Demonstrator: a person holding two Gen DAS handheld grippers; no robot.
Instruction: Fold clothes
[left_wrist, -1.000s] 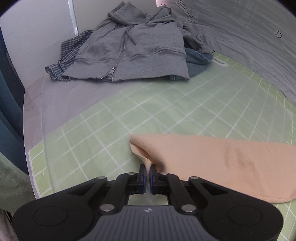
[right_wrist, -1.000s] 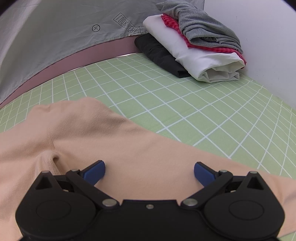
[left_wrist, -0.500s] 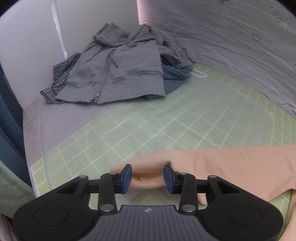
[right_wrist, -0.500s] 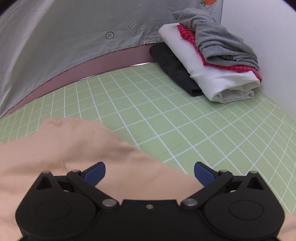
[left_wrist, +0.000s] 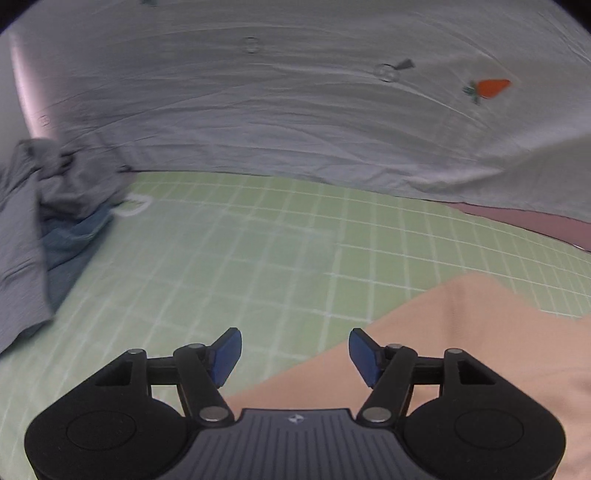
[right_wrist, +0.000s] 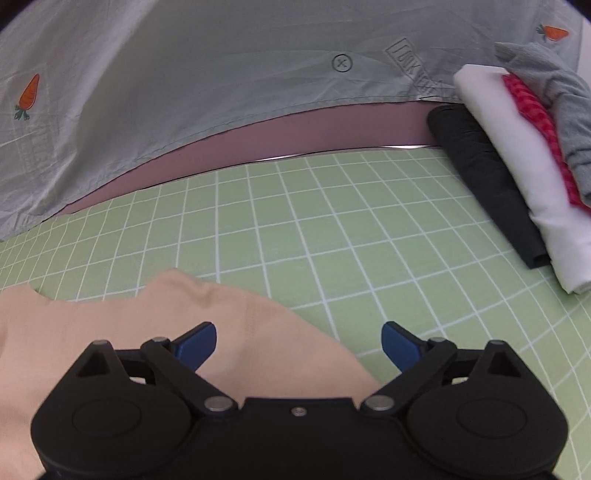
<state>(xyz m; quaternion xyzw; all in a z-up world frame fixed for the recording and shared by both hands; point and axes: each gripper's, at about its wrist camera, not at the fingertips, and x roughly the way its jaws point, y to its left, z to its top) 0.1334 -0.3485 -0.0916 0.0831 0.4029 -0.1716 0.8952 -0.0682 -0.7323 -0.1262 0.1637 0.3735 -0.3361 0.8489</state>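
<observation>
A: Where is the peach garment relative to each tool?

B: On the green grid mat. It lies right of the left tool, whose empty jaws are opening, and left of the right tool, closing on nothing. Its edge runs diagonally.

A: Any writing?

B: Boxed lettering on the grey sheet, unreadable.

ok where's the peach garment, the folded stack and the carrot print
peach garment (right_wrist: 92, 332), right wrist view, flat middle of the cloth
folded stack (right_wrist: 517, 155), right wrist view, white layer
carrot print (left_wrist: 493, 88), left wrist view, orange body
</observation>
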